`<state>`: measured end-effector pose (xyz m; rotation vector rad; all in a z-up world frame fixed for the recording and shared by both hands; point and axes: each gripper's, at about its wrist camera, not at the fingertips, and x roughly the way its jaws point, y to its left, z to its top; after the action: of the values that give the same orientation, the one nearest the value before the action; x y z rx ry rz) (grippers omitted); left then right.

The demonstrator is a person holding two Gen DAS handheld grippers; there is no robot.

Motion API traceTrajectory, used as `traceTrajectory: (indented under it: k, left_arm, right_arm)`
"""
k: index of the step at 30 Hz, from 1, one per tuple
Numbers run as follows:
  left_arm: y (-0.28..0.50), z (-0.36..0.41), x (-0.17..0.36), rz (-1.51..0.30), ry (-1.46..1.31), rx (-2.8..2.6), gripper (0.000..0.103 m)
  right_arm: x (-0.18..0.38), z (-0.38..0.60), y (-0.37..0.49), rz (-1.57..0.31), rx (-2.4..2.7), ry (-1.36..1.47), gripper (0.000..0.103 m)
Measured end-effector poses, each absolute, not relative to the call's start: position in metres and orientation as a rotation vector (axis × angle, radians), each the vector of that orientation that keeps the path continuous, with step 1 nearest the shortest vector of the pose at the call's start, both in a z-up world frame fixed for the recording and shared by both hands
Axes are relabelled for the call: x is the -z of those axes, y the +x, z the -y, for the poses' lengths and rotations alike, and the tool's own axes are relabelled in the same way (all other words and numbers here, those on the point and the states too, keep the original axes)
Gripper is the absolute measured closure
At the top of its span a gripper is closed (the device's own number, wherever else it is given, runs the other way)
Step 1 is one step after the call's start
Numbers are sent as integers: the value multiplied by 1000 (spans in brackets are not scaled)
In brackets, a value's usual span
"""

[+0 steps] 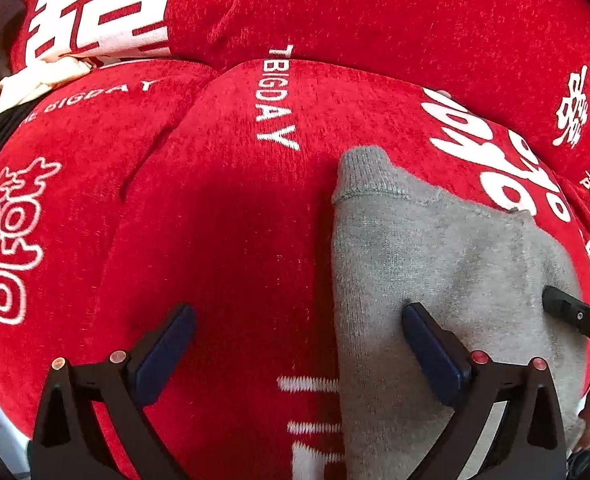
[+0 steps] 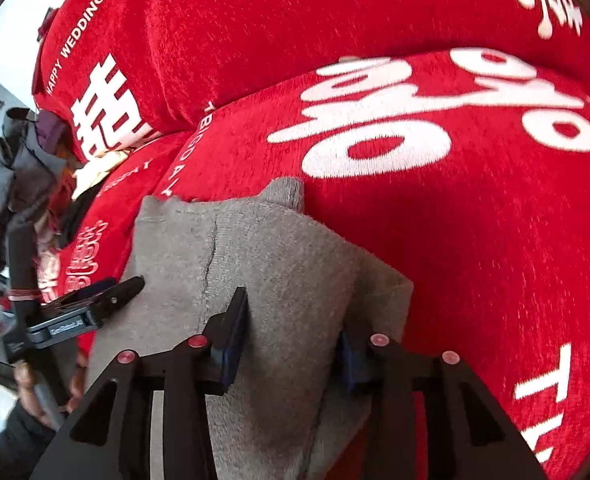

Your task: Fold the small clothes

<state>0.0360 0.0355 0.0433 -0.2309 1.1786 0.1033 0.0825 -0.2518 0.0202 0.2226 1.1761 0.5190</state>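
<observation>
A small grey knit garment (image 1: 435, 264) lies on a red cushion, its ribbed cuff pointing away. My left gripper (image 1: 299, 328) is open: its right finger rests on the garment's left part, its left finger over bare red fabric. In the right wrist view the same garment (image 2: 263, 264) lies under my right gripper (image 2: 291, 340), whose jaws are open and straddle a raised fold of the grey cloth. The left gripper's fingertip (image 2: 129, 286) touches the garment's left edge there. The right gripper's fingertip (image 1: 563, 304) shows at the garment's right edge in the left wrist view.
The surface is a red sofa cover (image 1: 231, 232) with white lettering, made of cushions with a seam (image 1: 151, 152) between them. A pile of other clothes (image 2: 27, 176) lies at the far left. White cloth (image 1: 35, 80) sits at the back left.
</observation>
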Motion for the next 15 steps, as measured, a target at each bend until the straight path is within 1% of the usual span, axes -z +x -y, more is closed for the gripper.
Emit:
traceTrajectory:
  k: [2, 5, 7, 9, 11, 14, 15]
  left_arm:
    - [29, -39, -64, -1126, -257, -98, 0]
    - [29, -32, -82, -1094, -294, -41, 0]
    - [35, -16, -87, -1093, -268, -1, 0]
    - [39, 5, -81, -1105, -200, 17, 0]
    - [46, 15, -69, -1141, -182, 26, 0]
    - [55, 15, -35, -1233, -176, -8, 0]
    - [55, 10, -31, -1229, -221, 4, 0]
  right_arm:
    - [-40, 257, 75, -1126, -478, 176, 42]
    - [-70, 255, 68, -1024, -490, 151, 37]
    - [-80, 239, 67, -1010, -562, 136, 36]
    - [-75, 215, 68, -1040, -628, 74, 34]
    - [-57, 198, 73, -1094, -621, -1, 34]
    - [-25, 199, 87, -1149, -532, -50, 34]
    - [-18, 205, 90, -1162, -527, -23, 34]
